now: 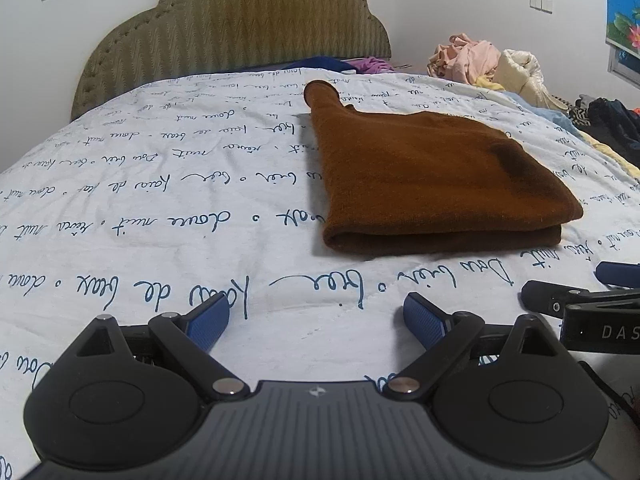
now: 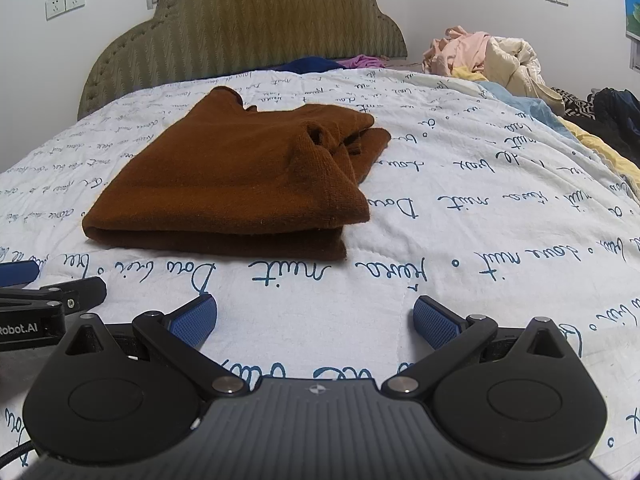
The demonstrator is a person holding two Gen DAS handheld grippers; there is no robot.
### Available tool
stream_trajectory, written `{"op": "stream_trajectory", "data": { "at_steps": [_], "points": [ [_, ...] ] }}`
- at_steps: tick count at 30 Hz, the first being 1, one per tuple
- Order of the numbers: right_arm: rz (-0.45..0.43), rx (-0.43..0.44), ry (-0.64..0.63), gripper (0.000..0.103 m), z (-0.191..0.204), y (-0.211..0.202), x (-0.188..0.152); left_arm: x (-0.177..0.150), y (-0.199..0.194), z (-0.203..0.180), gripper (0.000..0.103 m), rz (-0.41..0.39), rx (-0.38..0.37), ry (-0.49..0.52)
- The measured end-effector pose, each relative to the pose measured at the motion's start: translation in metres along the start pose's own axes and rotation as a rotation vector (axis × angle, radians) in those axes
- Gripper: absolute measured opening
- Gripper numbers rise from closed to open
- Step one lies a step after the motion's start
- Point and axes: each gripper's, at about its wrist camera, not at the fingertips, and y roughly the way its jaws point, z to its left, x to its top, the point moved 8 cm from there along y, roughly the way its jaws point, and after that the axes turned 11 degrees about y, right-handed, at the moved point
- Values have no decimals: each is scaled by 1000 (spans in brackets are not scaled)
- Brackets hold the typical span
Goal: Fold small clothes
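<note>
Brown knit garment (image 1: 436, 176) sits folded on the white script-print quilt (image 1: 160, 208), mid-bed, ahead of both grippers and apart from them. Looks like a small sweater folded into a rough rectangle; doubled edge faces the cams. Right wrist view shows the far-right corner (image 2: 340, 140) bunched, w/ a cuff or neck opening poking out, plus a stub of fabric sticking up at the far-left end.

Judgement: fold mostly done, what's left is a tidy-up or one more half-fold. To do it well:
- pinch only the top layers at the near corners, don't scoop quilt
- lift low, carry over, lay flat, let go late so layers don't slide
- tuck the bunched corner first, else it bulges
- knit is soft and grippy, prob drags on the quilt, so lift rather than push

Fingers:
- left gripper (image 1: 316, 320): blue pads (image 1: 208, 324) spread wide, nothing between them, over bare quilt short of the near fold. Can't tell if pad tips touch the quilt.
- right gripper (image 2: 314, 318): pads (image 2: 436, 326) spread equally wide, holding nothing, also short of the garment, just beside the left one.

Unfolded clothes pile (image 2: 480, 56) far right by the wall, padded headboard (image 1: 236, 24) behind.
</note>
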Motion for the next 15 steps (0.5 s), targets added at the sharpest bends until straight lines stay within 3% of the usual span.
{"op": "stream_trajectory", "data": {
  "at_steps": [15],
  "points": [
    [-11,-21,-24,103,1,-2,0,0,0,-2,95,7,11,22]
  ]
}}
